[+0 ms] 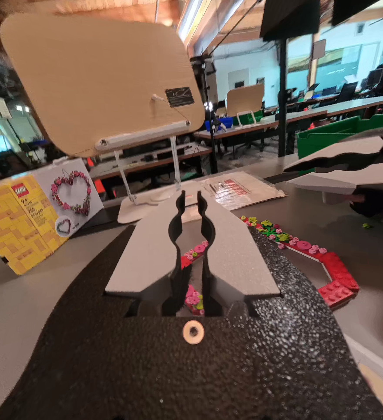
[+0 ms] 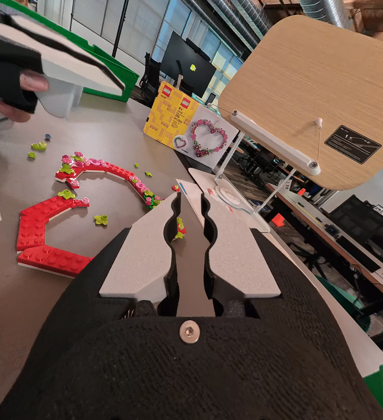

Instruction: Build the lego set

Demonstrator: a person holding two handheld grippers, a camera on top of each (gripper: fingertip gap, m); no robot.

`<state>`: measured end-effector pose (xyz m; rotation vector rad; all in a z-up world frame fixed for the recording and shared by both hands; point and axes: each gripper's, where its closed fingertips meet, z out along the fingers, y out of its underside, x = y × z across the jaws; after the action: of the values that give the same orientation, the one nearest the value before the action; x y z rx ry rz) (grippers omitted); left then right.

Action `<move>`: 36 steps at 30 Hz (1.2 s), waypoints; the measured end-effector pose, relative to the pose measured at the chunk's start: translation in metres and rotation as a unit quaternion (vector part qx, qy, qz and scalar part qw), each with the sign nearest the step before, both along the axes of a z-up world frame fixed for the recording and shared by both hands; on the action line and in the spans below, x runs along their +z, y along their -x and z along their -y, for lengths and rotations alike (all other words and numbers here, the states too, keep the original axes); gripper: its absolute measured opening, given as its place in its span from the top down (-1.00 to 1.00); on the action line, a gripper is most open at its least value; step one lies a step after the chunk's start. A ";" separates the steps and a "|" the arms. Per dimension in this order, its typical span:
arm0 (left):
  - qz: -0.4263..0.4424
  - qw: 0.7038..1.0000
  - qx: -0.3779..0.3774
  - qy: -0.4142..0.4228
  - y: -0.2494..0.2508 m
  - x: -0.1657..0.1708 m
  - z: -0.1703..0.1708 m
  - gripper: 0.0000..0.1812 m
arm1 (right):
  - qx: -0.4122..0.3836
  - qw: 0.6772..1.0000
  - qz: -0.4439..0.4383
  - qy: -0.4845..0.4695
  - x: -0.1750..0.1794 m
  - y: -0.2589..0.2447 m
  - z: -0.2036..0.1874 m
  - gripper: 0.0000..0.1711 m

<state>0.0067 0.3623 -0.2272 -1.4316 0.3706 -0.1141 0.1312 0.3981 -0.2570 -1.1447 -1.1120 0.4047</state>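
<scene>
A red heart-shaped lego frame (image 2: 38, 227) lies flat on the grey table, its upper arc (image 2: 118, 168) studded with pink flowers and green leaves. It also shows in the left wrist view (image 1: 336, 272). Loose lime-green leaf pieces (image 2: 101, 220) lie inside and around it. My right gripper (image 2: 190, 196) hovers over the frame's right side, jaws slightly apart and empty; a small red and lime piece (image 2: 181, 230) lies on the table below its fingers. My left gripper (image 1: 190, 193) is held above the frame's left side, jaws slightly apart and empty. Pink flower pieces (image 1: 192, 300) show beneath it.
A yellow and white lego box (image 2: 179, 120) stands at the back. A wooden book stand (image 2: 311, 95) on a white base rises beside it. A clear plastic bag (image 1: 238, 191) lies near the stand. A green bin (image 1: 336, 134) sits at the table's far side. One gripper's finger ends stand about 15 cm off the other's.
</scene>
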 end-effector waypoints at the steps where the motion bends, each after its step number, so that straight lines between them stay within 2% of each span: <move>1: 0.013 0.999 0.006 0.037 -0.004 -0.003 -0.002 0.91 | -0.001 1.000 -0.001 0.000 0.000 0.000 0.000 0.82; 2: 0.015 0.995 -0.027 0.091 -0.022 -0.011 -0.001 0.85 | -0.003 1.000 -0.002 0.001 0.000 -0.001 -0.001 0.82; 3: -0.004 0.986 -0.084 0.143 -0.047 -0.021 0.005 0.66 | -0.003 1.000 -0.002 0.002 0.000 -0.001 -0.001 0.82; 5: -0.064 0.969 -0.136 0.197 -0.076 -0.042 0.014 0.48 | -0.006 1.000 -0.001 0.004 0.000 -0.001 -0.002 0.83; 10: -0.167 0.945 -0.202 0.194 -0.106 -0.073 0.029 0.45 | -0.012 1.000 -0.002 0.007 0.000 -0.003 -0.004 0.83; 16: -0.152 0.904 -0.281 0.284 -0.120 -0.096 0.053 0.20 | -0.016 1.000 -0.010 0.018 0.000 -0.005 -0.007 0.83; 25: -0.199 0.895 -0.279 0.287 -0.114 -0.107 0.054 0.52 | -0.006 1.000 -0.011 0.022 0.001 -0.002 -0.003 0.83; 29: -0.227 0.895 -0.263 0.281 -0.108 -0.112 0.052 0.58 | -0.003 1.000 -0.010 0.022 0.001 -0.002 -0.003 0.83; 33: -0.204 0.894 -0.258 0.304 -0.104 -0.113 0.050 0.58 | -0.008 0.999 -0.020 0.025 0.003 -0.004 -0.004 0.83; 36: -0.218 0.897 -0.242 0.299 -0.095 -0.113 0.045 0.60 | -0.007 1.000 -0.015 0.023 0.002 -0.003 -0.004 0.83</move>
<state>0.1014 0.3169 -0.3401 -1.9473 1.1410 -0.3361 0.1343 0.4017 -0.2550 -1.1840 -1.0726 0.4368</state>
